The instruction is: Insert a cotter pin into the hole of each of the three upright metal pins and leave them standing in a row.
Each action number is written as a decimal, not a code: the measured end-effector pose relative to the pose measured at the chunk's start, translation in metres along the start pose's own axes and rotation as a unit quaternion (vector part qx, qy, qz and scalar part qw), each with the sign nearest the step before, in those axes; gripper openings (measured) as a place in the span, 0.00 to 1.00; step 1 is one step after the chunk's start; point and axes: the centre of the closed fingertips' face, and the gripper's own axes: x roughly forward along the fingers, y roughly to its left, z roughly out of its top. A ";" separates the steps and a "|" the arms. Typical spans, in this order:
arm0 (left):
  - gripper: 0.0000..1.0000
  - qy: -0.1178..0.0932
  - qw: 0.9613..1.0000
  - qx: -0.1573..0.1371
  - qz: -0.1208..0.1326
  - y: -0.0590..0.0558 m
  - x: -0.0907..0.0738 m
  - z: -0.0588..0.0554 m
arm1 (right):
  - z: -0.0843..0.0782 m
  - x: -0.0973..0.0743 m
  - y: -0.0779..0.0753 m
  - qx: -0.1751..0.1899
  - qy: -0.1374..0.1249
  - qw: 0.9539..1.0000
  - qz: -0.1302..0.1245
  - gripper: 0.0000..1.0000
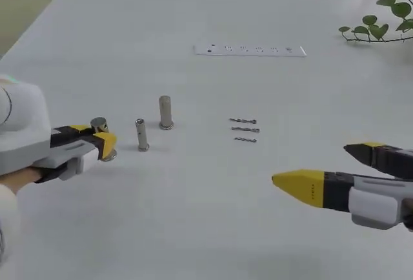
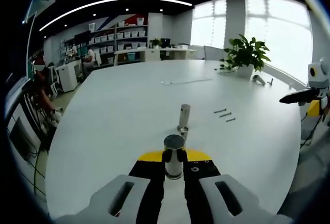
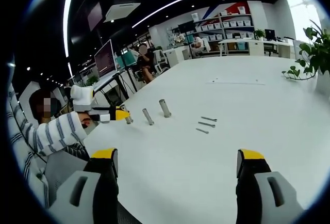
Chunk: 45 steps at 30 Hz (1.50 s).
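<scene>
Three upright metal pins stand in a row on the white table. My left gripper (image 1: pixel 103 143) (image 2: pixel 174 158) is shut on the leftmost pin (image 1: pixel 99 125) (image 2: pixel 174 154), whose base rests on the table. The middle pin (image 1: pixel 141 135) (image 3: pixel 148 116) and the thicker right pin (image 1: pixel 165 112) (image 3: pixel 165 108) stand free. Three cotter pins (image 1: pixel 244 130) (image 2: pixel 225 114) (image 3: pixel 205 124) lie side by side to the right of the row. My right gripper (image 1: pixel 313 164) (image 3: pixel 178 157) hovers open and holds nothing, nearer the front edge and well short of the cotter pins.
A white power strip (image 1: pixel 250 50) lies flat further back on the table. Plant leaves (image 1: pixel 381 22) reach in at the far right corner. A person sits at a desk (image 3: pixel 142 53) beyond the table.
</scene>
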 end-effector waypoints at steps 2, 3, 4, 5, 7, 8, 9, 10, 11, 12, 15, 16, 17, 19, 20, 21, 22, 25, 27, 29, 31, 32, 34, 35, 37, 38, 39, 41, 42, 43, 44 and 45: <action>0.09 0.001 1.000 -0.013 0.004 -0.004 0.000 -0.001 | -0.001 -0.001 0.000 -0.001 0.001 1.000 -0.001 0.95; 0.09 0.001 1.000 -0.020 0.007 -0.006 0.000 -0.001 | -0.002 -0.002 -0.001 -0.002 0.003 1.000 -0.002 0.95; 0.09 0.001 1.000 -0.022 0.010 -0.008 0.000 -0.001 | -0.002 -0.003 -0.001 -0.002 0.004 1.000 -0.003 0.95; 0.09 0.001 1.000 -0.022 0.011 -0.009 0.000 -0.001 | -0.002 -0.005 -0.002 -0.003 0.004 1.000 -0.005 0.95; 0.09 0.005 1.000 -0.020 0.018 -0.012 0.002 -0.003 | -0.002 -0.008 -0.005 -0.002 0.001 1.000 -0.008 0.95; 0.09 0.008 1.000 -0.025 0.017 -0.012 0.003 -0.005 | -0.001 -0.009 -0.006 -0.001 0.000 1.000 -0.010 0.95; 0.09 0.016 0.999 -0.038 0.014 -0.015 0.005 -0.008 | 0.000 -0.011 -0.008 -0.001 -0.001 1.000 -0.012 0.95; 0.09 0.017 0.999 -0.039 0.016 -0.015 0.006 -0.010 | 0.000 -0.012 -0.009 -0.001 -0.001 1.000 -0.014 0.95; 0.09 0.019 0.999 -0.041 0.019 -0.015 0.007 -0.012 | 0.000 -0.013 -0.010 -0.002 -0.002 1.000 -0.017 0.95; 0.09 0.020 0.999 -0.041 0.021 -0.016 0.008 -0.013 | 0.001 -0.014 -0.011 -0.001 -0.003 1.000 -0.018 0.95; 0.09 0.026 0.998 -0.047 0.027 -0.017 0.011 -0.018 | 0.001 -0.018 -0.013 0.000 -0.007 1.000 -0.022 0.95; 0.09 0.026 0.998 -0.048 0.028 -0.017 0.011 -0.018 | 0.001 -0.018 -0.014 0.002 -0.007 1.000 -0.024 0.94; 0.09 0.027 0.998 -0.050 0.030 -0.019 0.012 -0.020 | 0.000 -0.019 -0.014 0.002 -0.007 1.000 -0.025 0.94; 0.09 0.034 0.997 -0.056 0.029 -0.021 0.015 -0.024 | -0.001 -0.019 -0.015 0.004 -0.005 1.000 -0.026 0.94; 0.09 0.037 0.997 -0.058 0.029 -0.022 0.016 -0.026 | -0.002 -0.019 -0.015 0.004 -0.004 1.000 -0.027 0.94; 0.09 0.038 0.997 -0.059 0.030 -0.023 0.017 -0.028 | -0.003 -0.020 -0.015 0.003 -0.002 1.000 -0.028 0.94; 0.09 0.040 0.997 -0.058 0.032 -0.025 0.018 -0.030 | -0.004 -0.020 -0.015 0.002 0.000 1.000 -0.028 0.94; 0.09 0.041 0.997 -0.062 0.031 -0.029 0.020 -0.032 | -0.004 -0.020 -0.014 0.003 0.000 1.000 -0.027 0.95; 0.09 0.036 0.997 -0.056 0.029 -0.032 0.021 -0.031 | -0.005 -0.020 -0.015 0.004 0.000 1.000 -0.028 0.95; 0.09 0.036 0.998 -0.043 0.033 -0.034 0.022 -0.031 | -0.005 -0.020 -0.014 0.004 0.002 1.000 -0.026 0.95; 0.09 0.037 0.998 -0.044 0.035 -0.035 0.023 -0.032 | -0.005 -0.019 -0.013 0.004 0.002 1.000 -0.024 0.95; 0.09 0.039 0.998 -0.046 0.032 -0.035 0.023 -0.032 | -0.005 -0.019 -0.013 0.006 0.002 1.000 -0.023 0.95; 0.09 0.040 0.998 -0.049 0.029 -0.037 0.025 -0.034 | -0.005 -0.018 -0.012 0.007 0.001 1.000 -0.022 0.95; 0.09 0.040 0.998 -0.045 0.029 -0.037 0.025 -0.034 | -0.005 -0.018 -0.011 0.007 0.002 1.000 -0.021 0.95; 0.09 0.042 0.998 -0.044 0.030 -0.038 0.026 -0.036 | -0.006 -0.018 -0.011 0.006 0.003 1.000 -0.022 0.95; 0.09 0.038 0.998 -0.046 0.031 -0.038 0.026 -0.035 | -0.006 -0.018 -0.011 0.005 0.004 1.000 -0.022 0.95; 0.09 0.039 0.998 -0.047 0.032 -0.037 0.026 -0.035 | -0.006 -0.017 -0.011 0.005 0.004 1.000 -0.021 0.95; 0.09 0.038 0.998 -0.048 0.030 -0.037 0.026 -0.035 | -0.006 -0.017 -0.011 0.006 0.004 1.000 -0.021 0.95; 0.09 0.037 0.998 -0.052 0.029 -0.038 0.027 -0.035 | -0.007 -0.017 -0.010 0.006 0.005 1.000 -0.021 0.95; 0.09 0.036 0.997 -0.054 0.028 -0.038 0.027 -0.034 | -0.007 -0.017 -0.010 0.006 0.005 1.000 -0.020 0.95; 0.09 0.036 0.997 -0.055 0.028 -0.038 0.027 -0.034 | -0.008 -0.016 -0.009 0.006 0.006 1.000 -0.019 0.95; 0.09 0.035 0.998 -0.053 0.028 -0.038 0.027 -0.034 | -0.008 -0.016 -0.009 0.005 0.006 1.000 -0.018 0.95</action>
